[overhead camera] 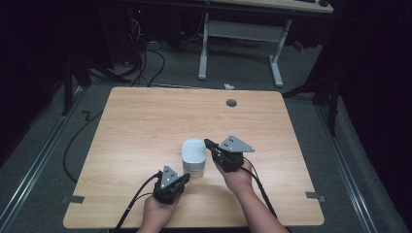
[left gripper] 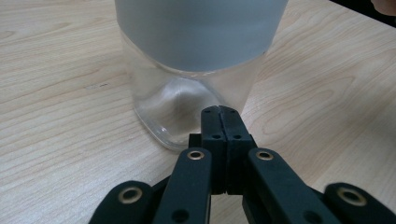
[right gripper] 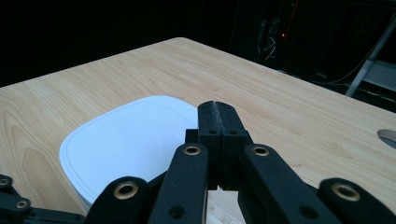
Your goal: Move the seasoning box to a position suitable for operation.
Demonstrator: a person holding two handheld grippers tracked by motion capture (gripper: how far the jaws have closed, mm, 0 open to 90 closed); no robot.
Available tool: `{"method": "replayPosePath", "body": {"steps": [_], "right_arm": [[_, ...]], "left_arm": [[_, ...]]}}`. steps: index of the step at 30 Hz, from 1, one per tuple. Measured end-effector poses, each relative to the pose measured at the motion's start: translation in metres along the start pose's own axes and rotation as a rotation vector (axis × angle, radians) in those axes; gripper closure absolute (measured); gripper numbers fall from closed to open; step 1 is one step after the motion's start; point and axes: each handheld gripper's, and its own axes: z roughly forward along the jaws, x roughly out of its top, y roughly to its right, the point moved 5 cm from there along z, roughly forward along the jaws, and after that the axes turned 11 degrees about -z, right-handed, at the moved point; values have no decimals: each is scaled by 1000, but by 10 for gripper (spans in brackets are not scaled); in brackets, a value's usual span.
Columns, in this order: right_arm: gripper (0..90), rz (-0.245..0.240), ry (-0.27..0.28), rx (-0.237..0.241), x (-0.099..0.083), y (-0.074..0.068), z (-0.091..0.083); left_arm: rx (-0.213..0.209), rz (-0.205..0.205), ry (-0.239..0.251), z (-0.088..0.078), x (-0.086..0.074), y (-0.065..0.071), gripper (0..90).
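Your left gripper (left gripper: 219,109) has its jaws pressed together, tip just beside the base of the clear jar (left gripper: 187,107), which stands near the table's (overhead camera: 145,126) front middle and looks empty. Your right gripper (right gripper: 218,105), jaws likewise closed, hovers over its white lid (right gripper: 126,140).

The jar (overhead camera: 194,157) stands on the table (overhead camera: 145,126) between both grippers.
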Motion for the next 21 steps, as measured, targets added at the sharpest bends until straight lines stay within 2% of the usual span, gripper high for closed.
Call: {"method": "replayPosePath", "body": {"steps": [5,10,15,19,20,21], "right_arm": [[900,9,-6,-18,-1,7,-5],[899,28,-14,-37,-7,17,-9],[852,56,-40,-60,-20,27,-13],[813,79,-65,-89,-33,36,-18],[813,79,-65,-89,-33,36,-18],[799,85,-75,-92,-37,39,-19]], "left_arm": [[0,3,8,-7,7,-1,891],[23,24,17,-17,21,-12,858],[64,39,22,-26,38,-33,790],[103,28,41,-32,54,-54,695],[103,28,41,-32,54,-54,665],[115,20,49,-33,61,-62,665]]}}
